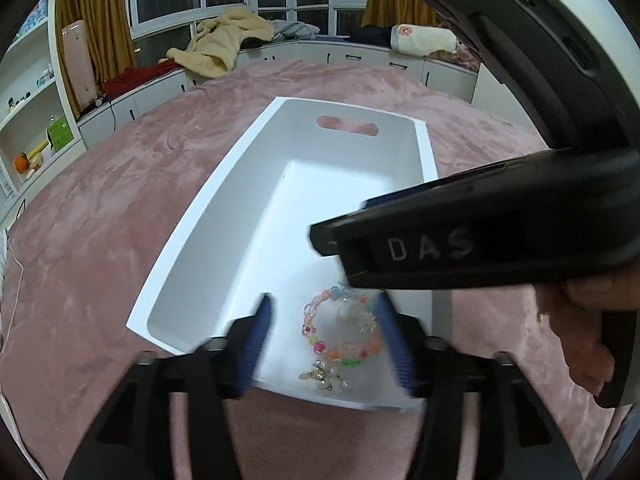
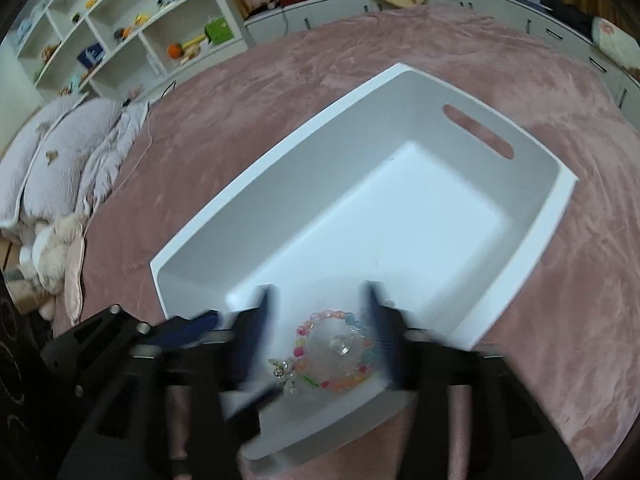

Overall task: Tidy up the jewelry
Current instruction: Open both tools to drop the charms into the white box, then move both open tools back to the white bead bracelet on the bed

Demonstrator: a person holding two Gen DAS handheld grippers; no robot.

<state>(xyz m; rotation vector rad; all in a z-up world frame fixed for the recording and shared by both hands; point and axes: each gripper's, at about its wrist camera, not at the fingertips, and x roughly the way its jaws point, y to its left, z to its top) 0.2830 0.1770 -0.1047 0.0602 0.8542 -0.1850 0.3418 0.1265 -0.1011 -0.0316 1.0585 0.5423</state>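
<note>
We've got a white bin (image 1: 240,216) sitting on a pink blanket (image 1: 100,240), and both pieces of jewelry are down at its near end: a beaded bracelet (image 1: 342,330) in mixed pastel colours and, just beside it on the near side, a small pearly charm (image 1: 323,376). Our left gripper (image 1: 324,344) hangs over that end with its fingers spread apart, one on each side of the bracelet and gripping nothing. The right gripper (image 2: 320,332) is spread wide too, straddling the same bracelet from its own angle, nothing held. The big thing in the way is the right gripper itself: in the left view its black body with "DAS" on it cuts across just above the bracelet, and the hand (image 1: 576,336) holding it shows at the right edge. In the right view a bit of the left gripper pokes in at lower left, near the charm. The rest of the bin is bare, with a handle slot (image 2: 478,132) in the far wall. Around the bed: white shelves (image 2: 120,20) with small toys, grey pillows (image 2: 60,152) and a plush (image 2: 52,260) on one side, and a yellow robe (image 1: 224,44) on the window bench.
</note>
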